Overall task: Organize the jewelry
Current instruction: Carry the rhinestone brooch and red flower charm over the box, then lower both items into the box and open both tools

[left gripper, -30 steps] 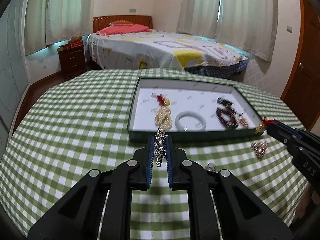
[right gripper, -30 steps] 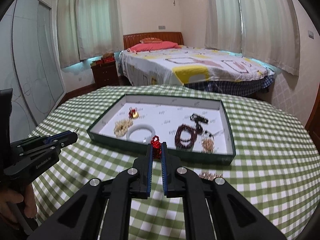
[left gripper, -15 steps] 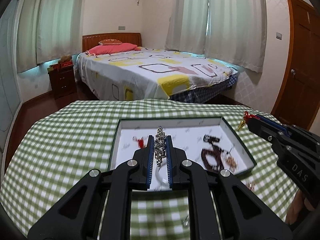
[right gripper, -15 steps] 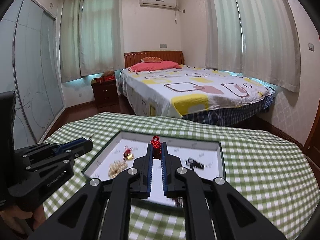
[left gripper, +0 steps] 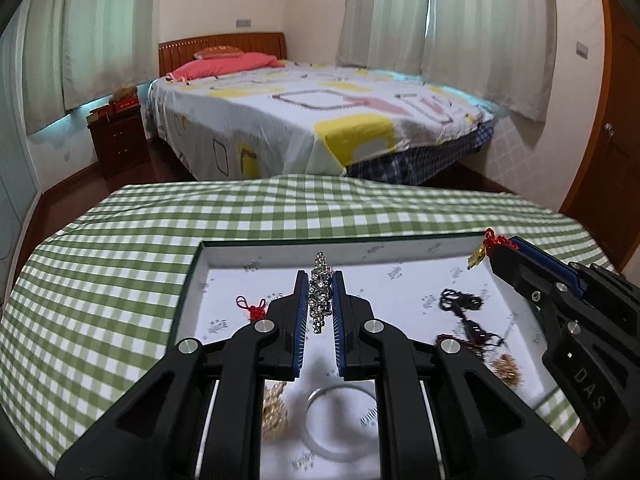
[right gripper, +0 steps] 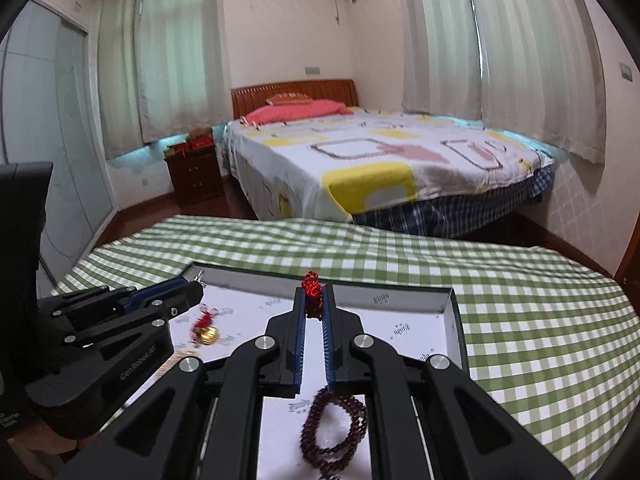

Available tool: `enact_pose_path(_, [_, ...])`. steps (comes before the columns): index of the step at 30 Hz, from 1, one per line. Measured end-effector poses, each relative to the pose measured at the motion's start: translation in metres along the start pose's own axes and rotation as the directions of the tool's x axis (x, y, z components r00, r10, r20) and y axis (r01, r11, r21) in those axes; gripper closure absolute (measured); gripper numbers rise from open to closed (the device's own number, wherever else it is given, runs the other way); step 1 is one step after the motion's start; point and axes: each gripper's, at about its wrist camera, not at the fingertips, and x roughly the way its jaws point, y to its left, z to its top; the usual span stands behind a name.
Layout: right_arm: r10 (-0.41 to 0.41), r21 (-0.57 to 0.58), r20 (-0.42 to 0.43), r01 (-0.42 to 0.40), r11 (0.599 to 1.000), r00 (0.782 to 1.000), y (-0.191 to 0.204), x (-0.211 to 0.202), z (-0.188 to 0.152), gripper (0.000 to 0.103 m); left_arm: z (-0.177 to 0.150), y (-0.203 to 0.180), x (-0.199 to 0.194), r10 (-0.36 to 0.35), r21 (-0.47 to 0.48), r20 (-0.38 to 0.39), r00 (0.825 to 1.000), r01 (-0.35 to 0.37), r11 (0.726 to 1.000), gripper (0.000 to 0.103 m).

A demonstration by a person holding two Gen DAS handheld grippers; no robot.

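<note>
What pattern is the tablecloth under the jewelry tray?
Green and white gingham check on the tablecloth, clearest in the right wrist view, around the tray.

— What can't be made out in the tray (left gripper: 192, 280)?
— Its near edge is hidden under the gripper arms, which also cover part of the clear bangle (left gripper: 340, 424) and gold chain (left gripper: 274, 408).
— And the dark bead bracelet (right gripper: 334, 424)?
— Blurred, cut off by the bottom edge.

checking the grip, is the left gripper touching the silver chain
Touching. In the left wrist view the left gripper has its blue pads pressed on both sides of the silver chain, which stands clamped between them above the tray.
</note>
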Motion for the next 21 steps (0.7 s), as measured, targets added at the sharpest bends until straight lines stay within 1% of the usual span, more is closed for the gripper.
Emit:
enact_pose_path(6, [-0.013, 0.011, -0.085, 0.014, 1.000, 0.996, -0.010, 0.032, -0.006, 0.095, -0.002, -0.002, 0.031, 0.015, 0.002, -0.071, 0.997, -0.015, 1.000, 0.091])
enact_pose_path(11, [-0.028, 0.021, -0.152, 0.031, 0.999, 0.988, -0.013, 0.049, -0.010, 0.095, -0.002, -0.004, 0.045, 0.037, 0.020, -0.101, 0.994, -0.035, 0.999, 0.091])
enact_pose_path(17, [-0.037, 0.006, -0.195, 0.039, 0.999, 0.980, -0.012, 0.059, -0.012, 0.095, -0.006, -0.003, 0.057, 0.047, 0.021, -0.147, 0.988, -0.044, 0.999, 0.091])
enact_pose_path(21, [-0.039, 0.001, -0.214, 0.040, 0.999, 0.976, -0.012, 0.064, -0.014, 0.095, -0.008, -0.004, 0.061, 0.049, 0.022, -0.162, 0.986, -0.046, 0.999, 0.091])
